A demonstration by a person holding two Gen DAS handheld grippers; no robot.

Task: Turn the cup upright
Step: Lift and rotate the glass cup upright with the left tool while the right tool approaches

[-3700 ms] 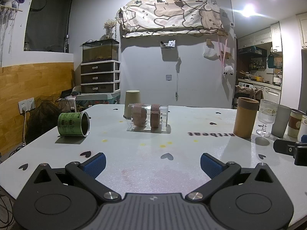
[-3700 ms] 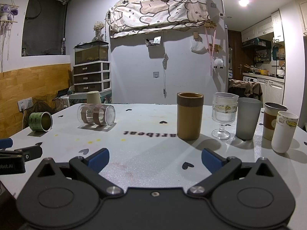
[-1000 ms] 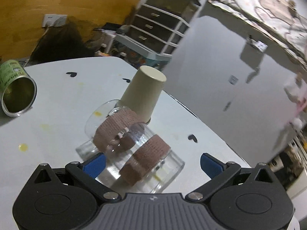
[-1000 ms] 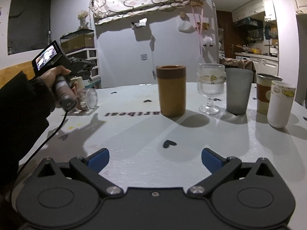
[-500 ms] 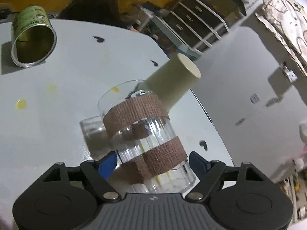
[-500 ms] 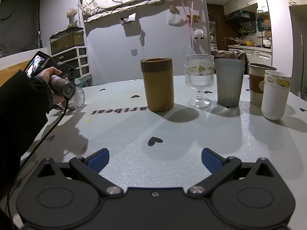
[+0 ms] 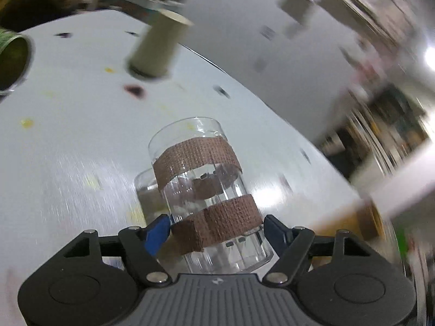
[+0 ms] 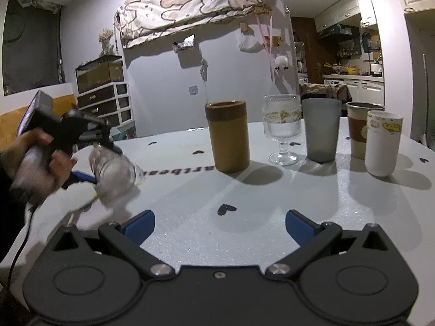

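Note:
A clear glass cup (image 7: 206, 190) with two brown tape bands is held between my left gripper's (image 7: 216, 229) blue pads, which press its lower band. The cup is lifted off the white table (image 7: 68, 135) and tilted. In the right wrist view the same cup (image 8: 114, 174) shows blurred at the left, in the hand-held left gripper (image 8: 81, 141), its round end facing the camera. My right gripper (image 8: 218, 224) is open and empty, low over the table's near part.
A beige paper cup (image 7: 157, 46) stands upside down at the back, and a green can (image 7: 13, 59) lies on its side at the left. A brown cylinder cup (image 8: 227, 135), a stemmed glass (image 8: 282, 130), a grey tumbler (image 8: 322, 129), a brown-sleeved cup (image 8: 359, 130) and a white cup (image 8: 383, 142) stand at the right.
My left gripper has shut on the glass cup, lifted it off the table and swung it rightwards. The right gripper has stayed open with little movement.

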